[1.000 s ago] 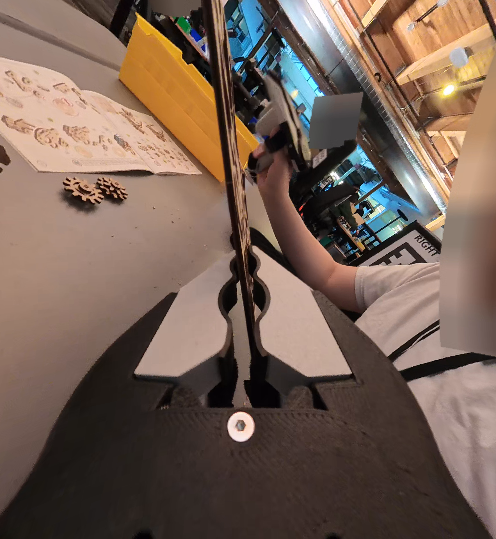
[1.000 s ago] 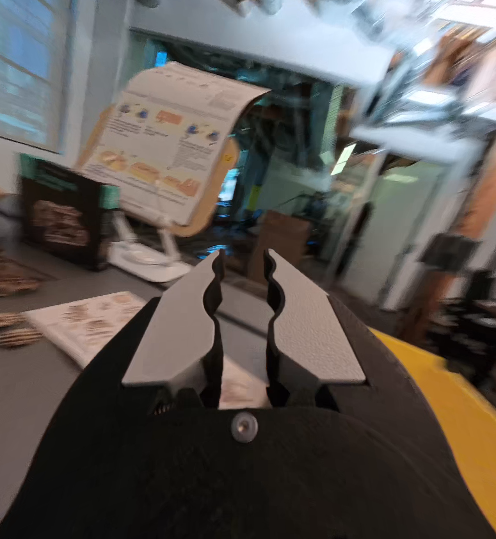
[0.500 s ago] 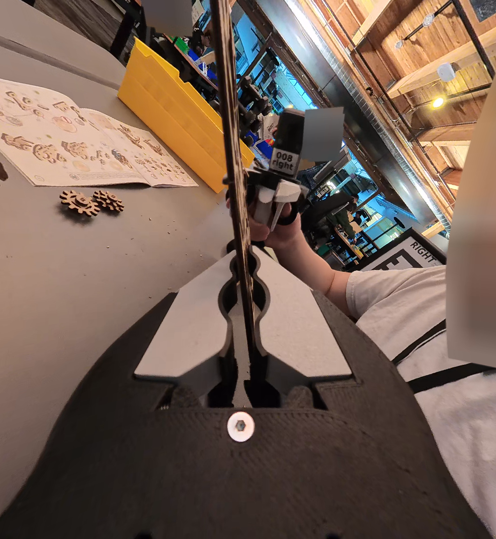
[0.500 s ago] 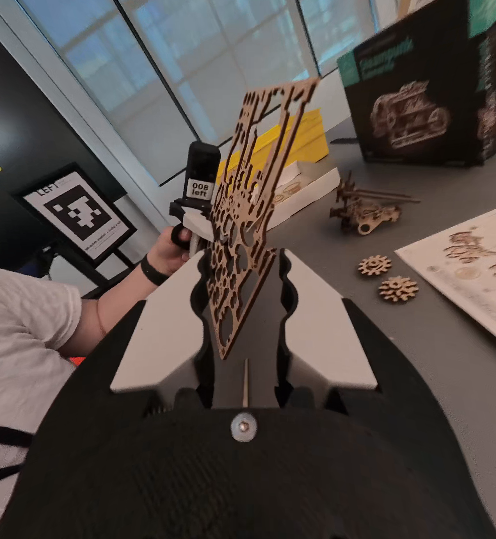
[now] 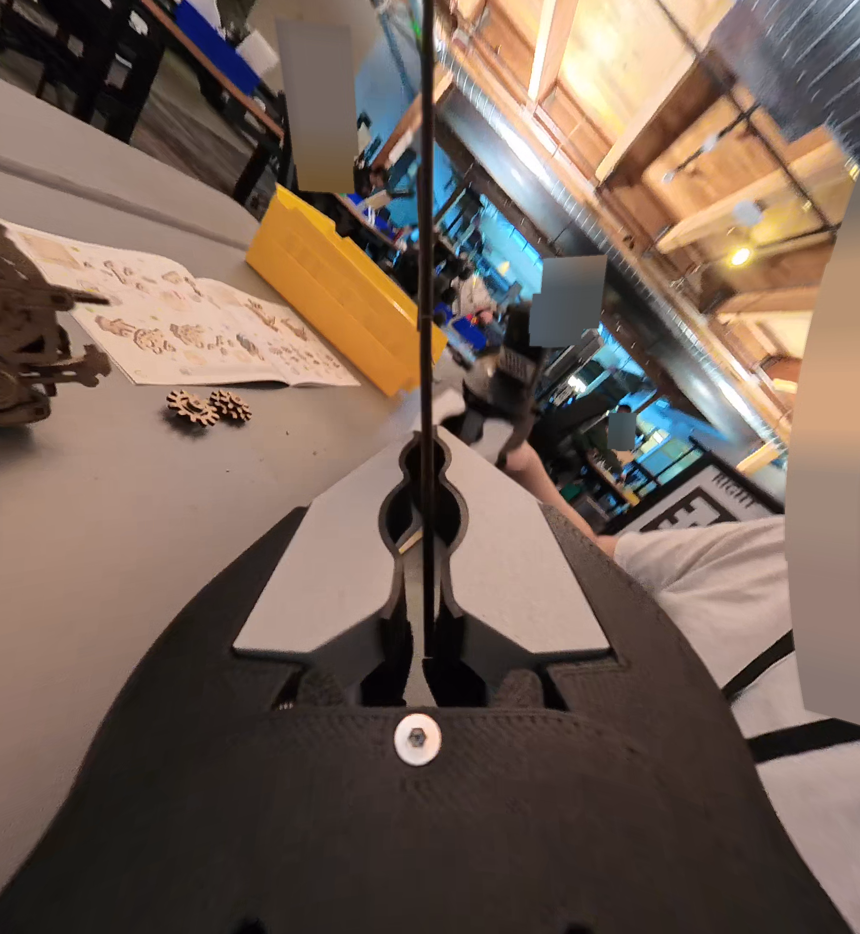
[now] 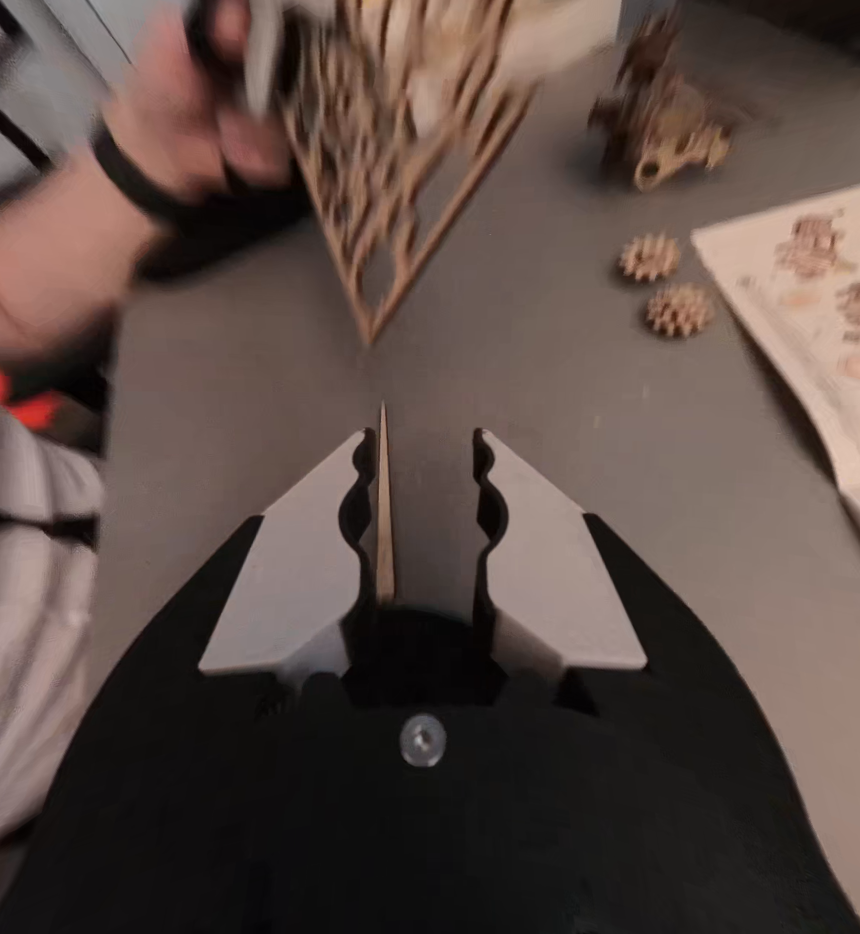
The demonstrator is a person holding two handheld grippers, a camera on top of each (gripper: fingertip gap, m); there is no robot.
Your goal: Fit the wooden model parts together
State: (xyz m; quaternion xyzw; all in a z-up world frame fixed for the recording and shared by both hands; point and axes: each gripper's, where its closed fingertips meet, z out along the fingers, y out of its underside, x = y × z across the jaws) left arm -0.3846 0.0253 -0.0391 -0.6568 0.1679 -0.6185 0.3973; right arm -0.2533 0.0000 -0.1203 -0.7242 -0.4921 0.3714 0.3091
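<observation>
My left gripper [image 5: 425,439] is shut on a thin wooden parts sheet [image 5: 425,252], seen edge-on as a dark line running up from the jaws. In the right wrist view the same sheet [image 6: 392,167] is a blurred fretwork panel held over the table, with its lower corner pointing down. My right gripper [image 6: 422,433] is open over the grey table [image 6: 544,404], short of that corner. A thin pale wooden sliver [image 6: 385,505] stands between its fingers, close to the left finger; the right finger is clear of it. The right gripper also shows blurred in the left wrist view [image 5: 508,374].
Two small wooden gears [image 5: 208,407] [image 6: 663,283] lie beside an open instruction booklet [image 5: 190,323] [image 6: 822,313]. A partly built wooden model [image 5: 3,343] [image 6: 665,136] stands on the table. A yellow bin [image 5: 336,288] sits at the table's far edge. A person's arm and white shirt [image 5: 721,581] are at the right. The tips of one gripper are about 15 cm away from the tips of the other. To reach the partly built wooden model [image 5: 3,343] in a straight line is about 15 cm for my left fingers, about 20 cm for my right. My right wrist view [image 6: 628,88] looks at it from another angle.
My right gripper has tilted down and drawn back: the sheet's corner was between its fingers, now it is ahead of them. Its jaws narrowed slightly. My left gripper stays shut on the sheet.
</observation>
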